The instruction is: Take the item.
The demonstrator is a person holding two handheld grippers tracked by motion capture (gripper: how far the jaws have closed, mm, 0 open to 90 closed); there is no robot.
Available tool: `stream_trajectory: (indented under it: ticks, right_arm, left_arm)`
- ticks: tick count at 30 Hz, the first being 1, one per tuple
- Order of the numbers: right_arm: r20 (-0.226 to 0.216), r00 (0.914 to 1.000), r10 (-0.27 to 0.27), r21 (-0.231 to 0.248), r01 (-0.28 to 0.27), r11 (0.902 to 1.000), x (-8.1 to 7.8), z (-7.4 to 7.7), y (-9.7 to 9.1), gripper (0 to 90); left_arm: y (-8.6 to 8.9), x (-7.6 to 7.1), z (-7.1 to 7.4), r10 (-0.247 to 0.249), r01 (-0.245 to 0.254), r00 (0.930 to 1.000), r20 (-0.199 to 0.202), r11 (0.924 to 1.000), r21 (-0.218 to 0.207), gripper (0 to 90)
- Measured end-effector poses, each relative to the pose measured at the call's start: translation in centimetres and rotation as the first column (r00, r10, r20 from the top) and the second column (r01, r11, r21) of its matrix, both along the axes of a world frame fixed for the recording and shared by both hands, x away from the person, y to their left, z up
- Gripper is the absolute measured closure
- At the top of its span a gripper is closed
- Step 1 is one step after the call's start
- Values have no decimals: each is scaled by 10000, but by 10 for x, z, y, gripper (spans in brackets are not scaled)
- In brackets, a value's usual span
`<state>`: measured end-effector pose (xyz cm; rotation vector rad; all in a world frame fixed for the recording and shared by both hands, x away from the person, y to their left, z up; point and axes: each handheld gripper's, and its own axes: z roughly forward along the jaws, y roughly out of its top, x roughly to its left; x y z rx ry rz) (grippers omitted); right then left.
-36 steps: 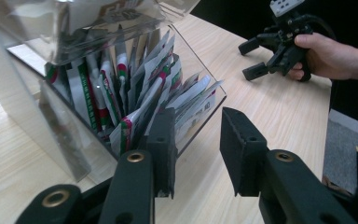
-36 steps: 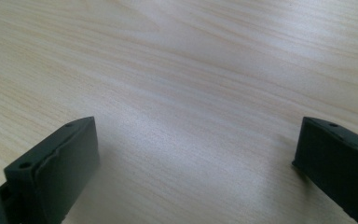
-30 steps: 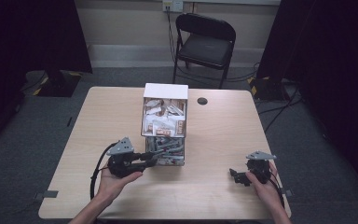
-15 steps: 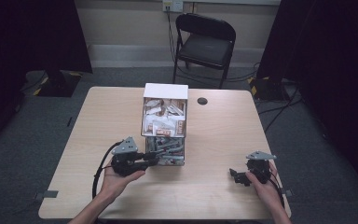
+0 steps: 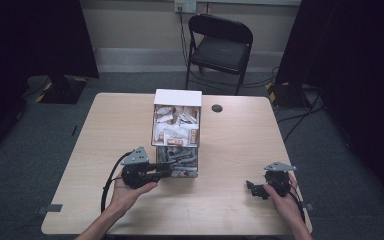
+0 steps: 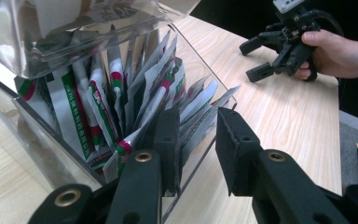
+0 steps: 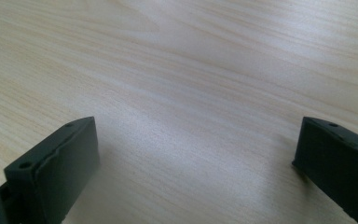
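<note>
A: What hardware does each hand carry?
B: A black two-jaw tool: the left gripper and the right gripper, each topped by a grey three-cornered plate.
A: And the jaws up close?
B: Flat, matte black blocks with small screw holes; brass-coloured pivot rings sit on the left one's arms. A black cable loops from the left gripper. Forearms bare, no sleeves.

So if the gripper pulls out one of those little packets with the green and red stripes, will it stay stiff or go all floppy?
Probably floppy: the packets look thin and flat, and several lean and curve inside the clear box. Likely light too. They stand packed together, so neighbours may get dragged along.
</note>
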<state>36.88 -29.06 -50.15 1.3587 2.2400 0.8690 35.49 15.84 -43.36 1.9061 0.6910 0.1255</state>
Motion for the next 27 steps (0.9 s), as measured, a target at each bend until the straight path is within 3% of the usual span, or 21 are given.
stream_trajectory:
  ticks: [12, 20, 27]
  right_arm:
    - [2, 10000, -1, 1, 1, 10000, 0, 0, 0, 0]
    - [6, 10000, 13, -3, -13, 10000, 0, 0, 0, 0]
    - [6, 10000, 16, -2, -16, 10000, 0, 0, 0, 0]
  left_arm:
    - [-10, 0, -4, -414, 414, 9991, -8, 9986, 323, 729]
    - [-10, 1, -11, -354, 355, 9994, -45, 9992, 162, 727]
    - [-10, 4, -15, -327, 326, 9995, 36, 9987, 386, 813]
